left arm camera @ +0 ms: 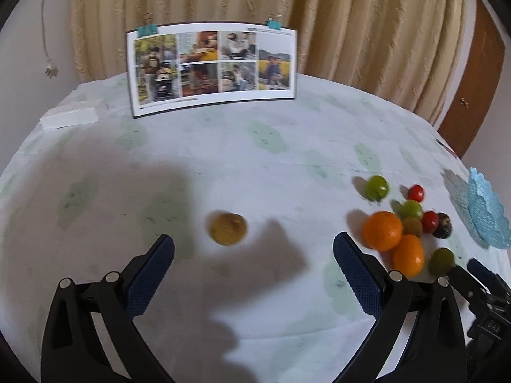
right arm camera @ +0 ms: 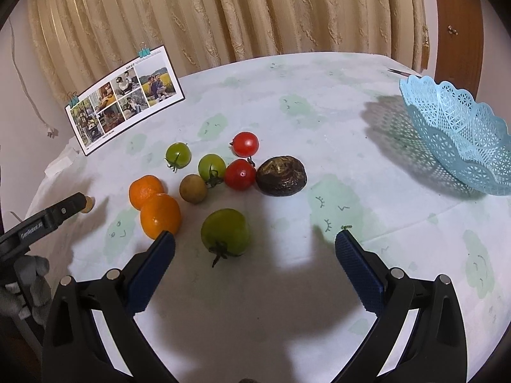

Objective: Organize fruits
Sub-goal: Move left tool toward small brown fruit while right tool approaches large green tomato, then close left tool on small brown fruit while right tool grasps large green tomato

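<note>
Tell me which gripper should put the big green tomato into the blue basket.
Right. The right gripper is open with the big green tomato just ahead, blue basket on its side.

Both wrist views look down and forward across the table (left arm camera: 242,146), close above, sharing the fruit cluster (right arm camera: 220,175).

Even indoor light from above and behind throws soft shadows on the desk (left arm camera: 255,146) between and ahead of both pairs of fingers (right arm camera: 153,274); strong fisheye bending, dark corners, slight blur.
</note>
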{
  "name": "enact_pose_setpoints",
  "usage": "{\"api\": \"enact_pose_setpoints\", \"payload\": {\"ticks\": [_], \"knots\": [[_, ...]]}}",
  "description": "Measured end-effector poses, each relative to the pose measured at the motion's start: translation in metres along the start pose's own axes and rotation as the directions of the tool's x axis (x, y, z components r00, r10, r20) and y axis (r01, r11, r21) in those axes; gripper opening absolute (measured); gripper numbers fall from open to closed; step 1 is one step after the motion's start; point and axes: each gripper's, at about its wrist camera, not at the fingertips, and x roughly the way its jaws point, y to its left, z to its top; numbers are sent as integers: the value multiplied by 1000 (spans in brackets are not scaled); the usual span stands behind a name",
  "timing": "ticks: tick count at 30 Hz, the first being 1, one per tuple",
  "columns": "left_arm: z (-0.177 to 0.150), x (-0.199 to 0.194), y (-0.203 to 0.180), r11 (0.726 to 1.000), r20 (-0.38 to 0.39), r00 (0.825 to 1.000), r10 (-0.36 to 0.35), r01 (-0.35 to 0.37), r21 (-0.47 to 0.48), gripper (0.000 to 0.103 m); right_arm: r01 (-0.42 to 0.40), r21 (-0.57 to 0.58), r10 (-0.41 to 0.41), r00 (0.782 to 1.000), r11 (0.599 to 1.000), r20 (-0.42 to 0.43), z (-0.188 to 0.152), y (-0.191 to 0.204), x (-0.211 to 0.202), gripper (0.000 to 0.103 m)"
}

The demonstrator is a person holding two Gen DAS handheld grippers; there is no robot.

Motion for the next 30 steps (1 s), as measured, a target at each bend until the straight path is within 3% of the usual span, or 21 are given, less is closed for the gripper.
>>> {"api": "enact_pose_setpoints", "payload": {"ticks": [6,8,12,14,17,26,30], "knots": [[2,4,6,1000,-12,1000,22,-22,15,97,-17,-15,17,1000,1000,6,0,3,-4,101],[3,11,8,1000,-31,999,17,-16,16,81,-18,-20,19,1000,1000,10,-2,4,-5,101],[1,27,13,999,-91,995,-41,40,-12,65,-27,-23,27,1000,999,12,-2,3,-7,101],[1,27,12,999,-83,996,-37,36,-5,45,-31,-27,31,999,999,13,-2,3,-8,100],[0,26,14,999,-82,996,-42,40,-19,27,-35,-35,35,999,999,0,-3,5,-6,86],[0,7,0,999,6,999,-37,37,40,27,-58,-50,56,997,997,-49,-5,10,0,61],[-1,3,-3,998,25,999,-36,35,55,27,-64,-56,60,996,996,-68,-1,14,7,58]]}}
